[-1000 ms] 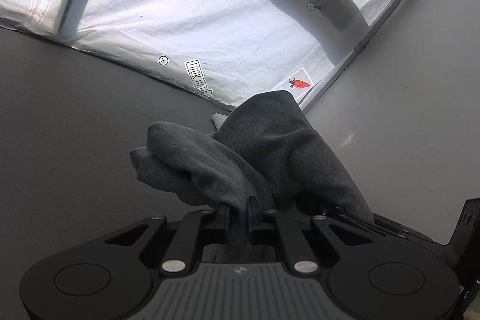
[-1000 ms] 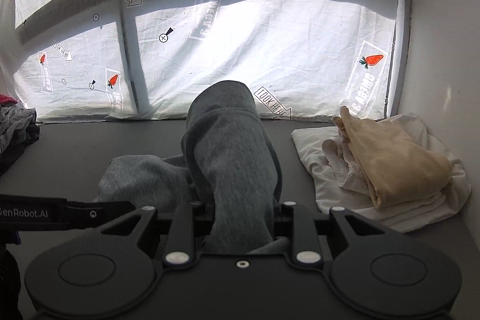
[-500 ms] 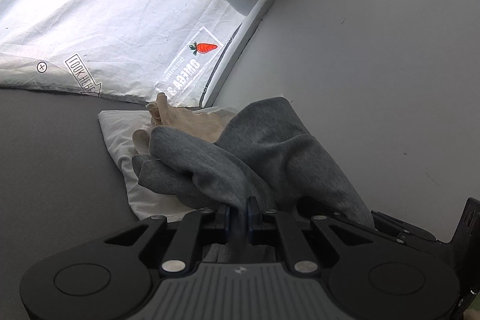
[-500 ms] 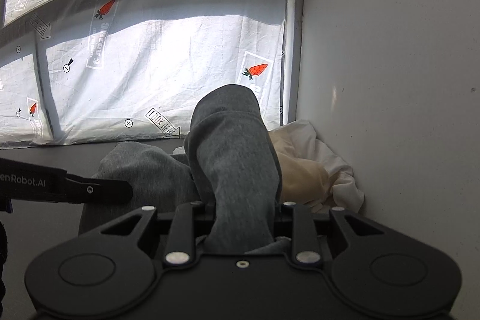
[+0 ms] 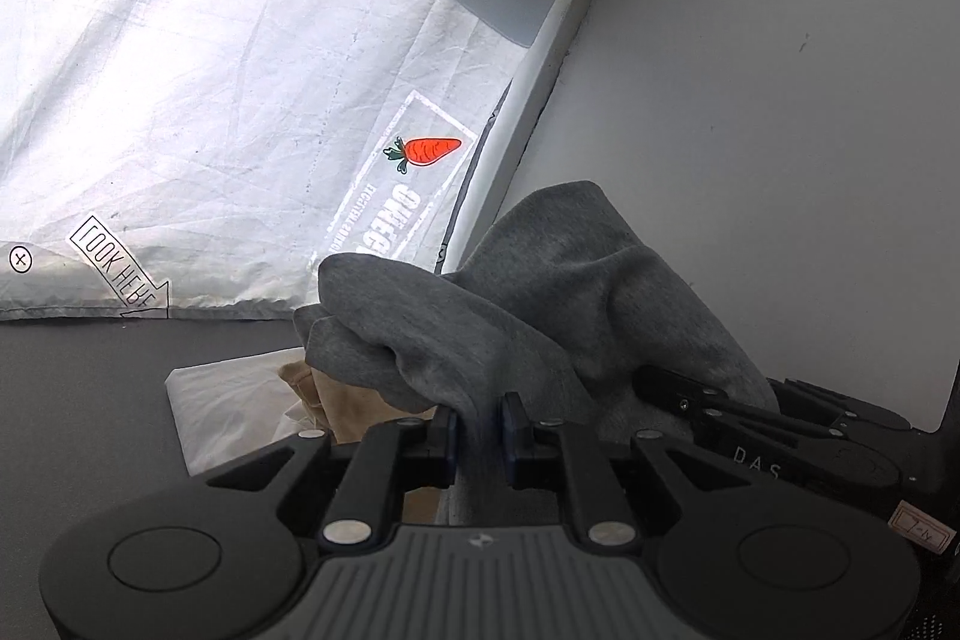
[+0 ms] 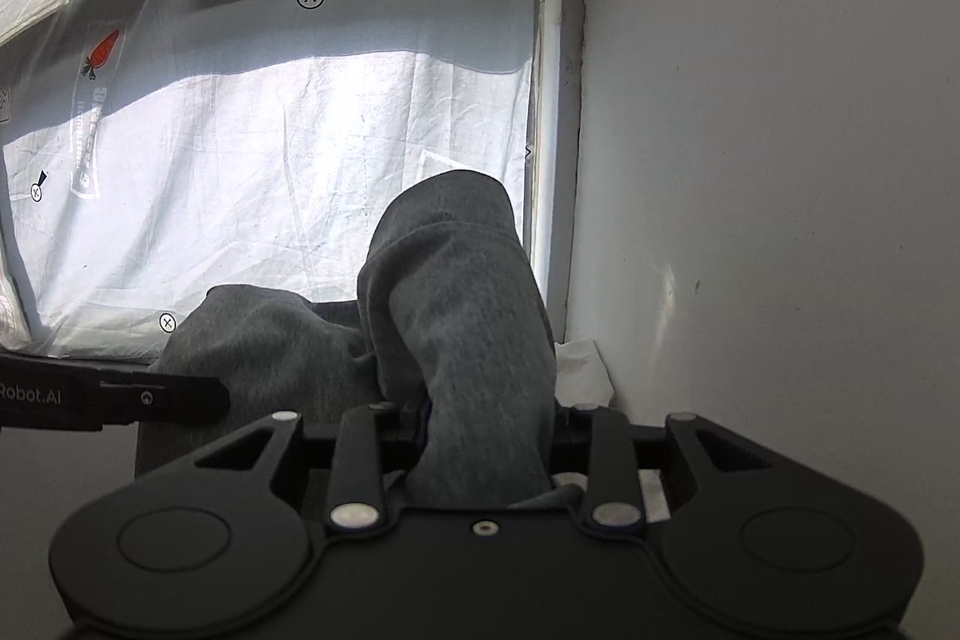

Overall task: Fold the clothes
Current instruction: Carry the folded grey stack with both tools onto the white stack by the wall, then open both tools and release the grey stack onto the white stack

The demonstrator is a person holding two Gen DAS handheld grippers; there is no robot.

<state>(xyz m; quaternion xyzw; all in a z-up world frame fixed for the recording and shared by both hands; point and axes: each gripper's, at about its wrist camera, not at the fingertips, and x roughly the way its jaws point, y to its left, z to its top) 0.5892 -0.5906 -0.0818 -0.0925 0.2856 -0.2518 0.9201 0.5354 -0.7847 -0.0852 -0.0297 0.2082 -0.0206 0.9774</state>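
Grey fabric is bunching up between the two grippers: a folded grey garment (image 5: 540,316) is being carried above the dark table (image 5: 90,400), in the corner where the printed white curtain (image 5: 210,130) is meeting the plain white wall (image 5: 780,100). The left gripper (image 5: 480,430) is pinching a thin edge of the cloth, its fingers (image 5: 447,433) sitting almost together with only the fabric between them. In the left wrist view the garment is humping upward in two soft lobes ahead of the fingers, and the right gripper (image 5: 750,418) is showing just beside it at the right edge, pressing into the same cloth.

In the right wrist view the right gripper (image 6: 486,436) is clamping a thicker fold of the grey garment (image 6: 456,316), which is standing up in a tall rounded hump directly in front of the camera; its fingers are spread only as wide as that bundle. The left gripper (image 6: 120,394) is poking in from the left, against the lower part of the cloth.

Under and just beyond the held garment, a folded white cloth (image 5: 240,412) is lying on the table with a tan garment (image 5: 342,400) resting on top of it. A corner of the same white cloth (image 6: 579,370) is peeking out against the wall.
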